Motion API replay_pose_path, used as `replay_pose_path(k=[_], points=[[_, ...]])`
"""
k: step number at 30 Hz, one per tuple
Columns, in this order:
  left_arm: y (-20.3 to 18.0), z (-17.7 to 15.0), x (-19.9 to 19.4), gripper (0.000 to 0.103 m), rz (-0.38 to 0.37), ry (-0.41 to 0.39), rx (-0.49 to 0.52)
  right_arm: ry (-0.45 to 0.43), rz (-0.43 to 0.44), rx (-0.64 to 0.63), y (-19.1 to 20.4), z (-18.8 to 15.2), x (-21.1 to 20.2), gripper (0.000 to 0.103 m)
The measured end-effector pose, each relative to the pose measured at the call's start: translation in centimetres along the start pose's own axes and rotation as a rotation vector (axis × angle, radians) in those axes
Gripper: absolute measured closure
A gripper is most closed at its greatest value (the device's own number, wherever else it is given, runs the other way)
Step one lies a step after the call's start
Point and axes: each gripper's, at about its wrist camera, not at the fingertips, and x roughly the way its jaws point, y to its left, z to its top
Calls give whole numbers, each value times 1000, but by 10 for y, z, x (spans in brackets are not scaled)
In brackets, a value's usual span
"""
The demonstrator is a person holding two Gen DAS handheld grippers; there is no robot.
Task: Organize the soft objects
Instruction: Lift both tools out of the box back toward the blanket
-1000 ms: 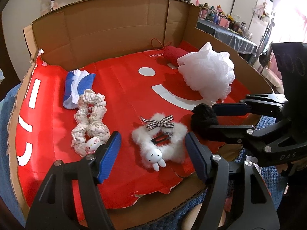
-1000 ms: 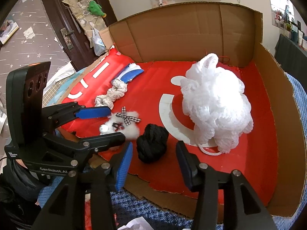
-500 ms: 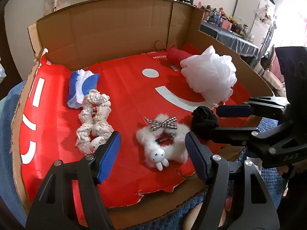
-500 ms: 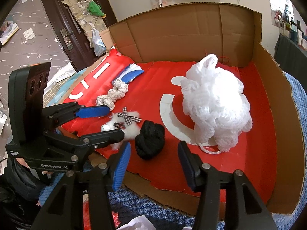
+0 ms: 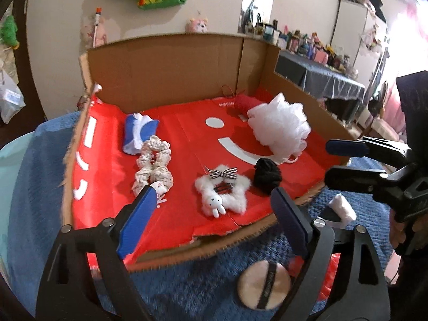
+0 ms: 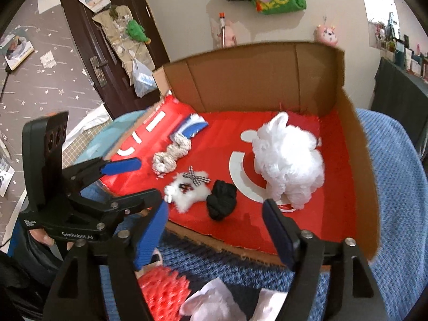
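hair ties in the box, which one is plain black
The black scrunchie at the front edge, between the fluffy white star and the white bath puff.

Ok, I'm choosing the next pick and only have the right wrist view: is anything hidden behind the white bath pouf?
Observer: Yes, a red soft roll lies just behind the white bath pouf, near the back corner of the cardboard box.
Operator: Is anything left outside the box, on the near side?
Observer: A round beige powder puff lies on the blue blanket, in front of the box's torn front edge.
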Motion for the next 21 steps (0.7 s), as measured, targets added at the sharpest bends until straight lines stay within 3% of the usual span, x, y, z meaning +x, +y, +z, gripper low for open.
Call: replay_pose_path(k=[11,21], points=[[-13,-17,-65,5,65,-162,-29,-125,-82,-19,24,-17,-61,2],[-39,-47,-112,1,127,-306,-1,-243,-186,-12,40,-47,-102,0]])
